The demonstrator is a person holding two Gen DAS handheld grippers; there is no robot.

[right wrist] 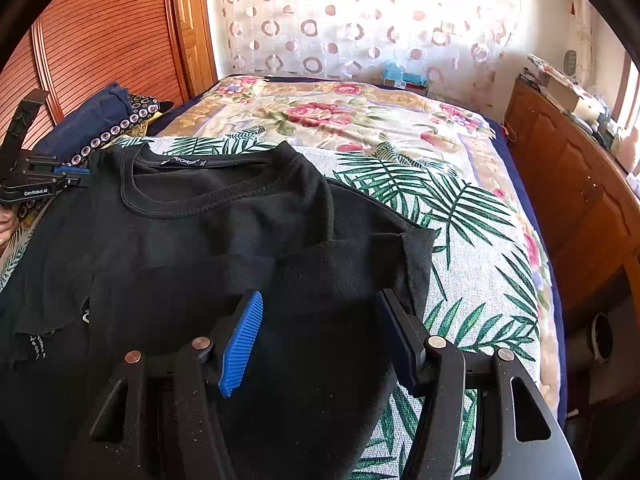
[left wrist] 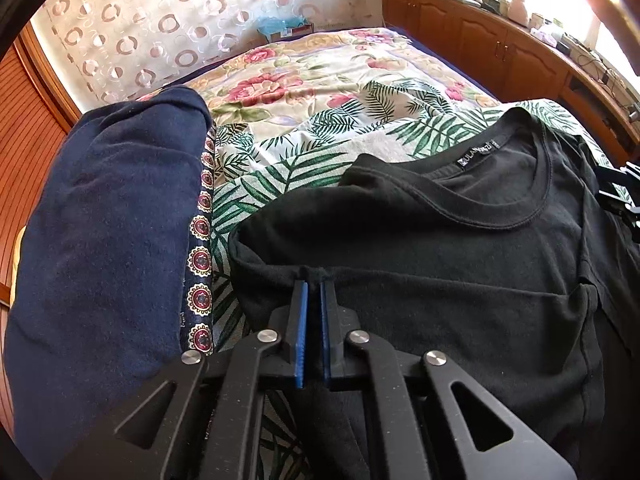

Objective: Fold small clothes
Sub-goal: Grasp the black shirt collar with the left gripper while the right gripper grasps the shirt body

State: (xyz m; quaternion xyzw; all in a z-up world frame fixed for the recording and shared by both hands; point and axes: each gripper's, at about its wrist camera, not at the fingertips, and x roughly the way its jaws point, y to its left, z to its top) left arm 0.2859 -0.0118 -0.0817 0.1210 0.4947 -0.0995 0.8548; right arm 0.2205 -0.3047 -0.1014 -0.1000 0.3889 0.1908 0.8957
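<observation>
Left wrist: ribbed blue pads (left wrist: 301, 332) pinching soft black T-shirt (left wrist: 440, 248).

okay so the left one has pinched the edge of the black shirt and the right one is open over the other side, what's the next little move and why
Probably close the right hand-held gripper on the folded edge of the black T-shirt beneath it. The left hand-held gripper is already shut on a pinch of the shirt's near sleeve edge, while the right jaws stand open over the cloth without gripping. With both sides held, the shirt could be lifted evenly for the next fold.
</observation>
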